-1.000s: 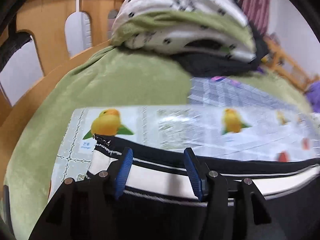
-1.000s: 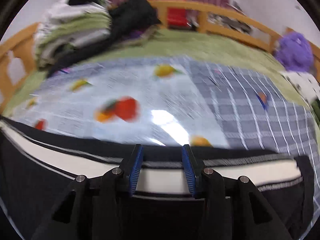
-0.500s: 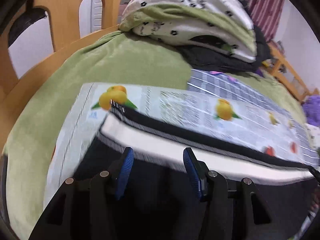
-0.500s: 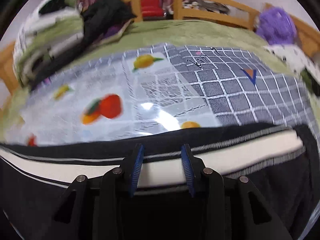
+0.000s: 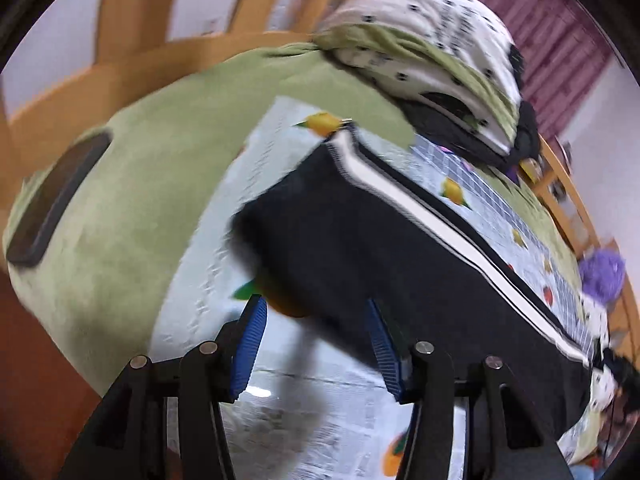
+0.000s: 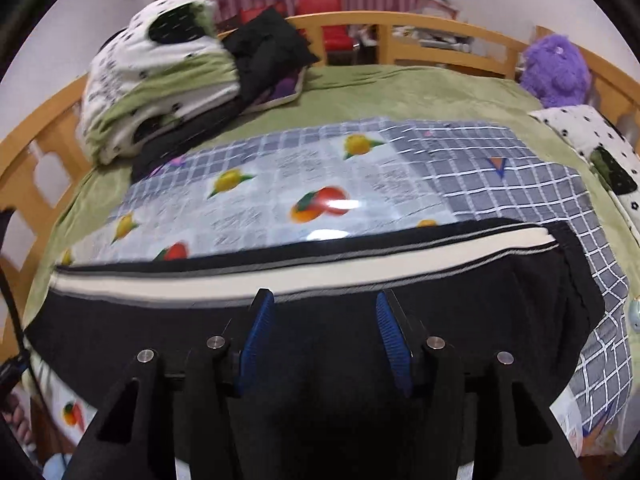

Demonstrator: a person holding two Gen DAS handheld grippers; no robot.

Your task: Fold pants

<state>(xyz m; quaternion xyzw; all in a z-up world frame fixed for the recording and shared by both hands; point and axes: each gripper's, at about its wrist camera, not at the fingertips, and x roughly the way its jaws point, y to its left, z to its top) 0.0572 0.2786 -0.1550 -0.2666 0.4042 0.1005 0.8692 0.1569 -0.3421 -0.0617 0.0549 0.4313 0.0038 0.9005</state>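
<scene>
so the pants (image 6: 320,320) are lying flat on the fruit-print mat (image 6: 280,200) on the bed (image 6: 400,92); left tool (image 5: 316,336) is over the pants' near corner, closing a bit, nothing pinched; right tool (image 6: 324,340) hangs over the black cloth just below the white stripe (image 6: 280,276), opening up, not gripping

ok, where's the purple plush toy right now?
Right wrist view, far right: the purple plush toy sits at the bed's back corner against the wooden rail.
</scene>
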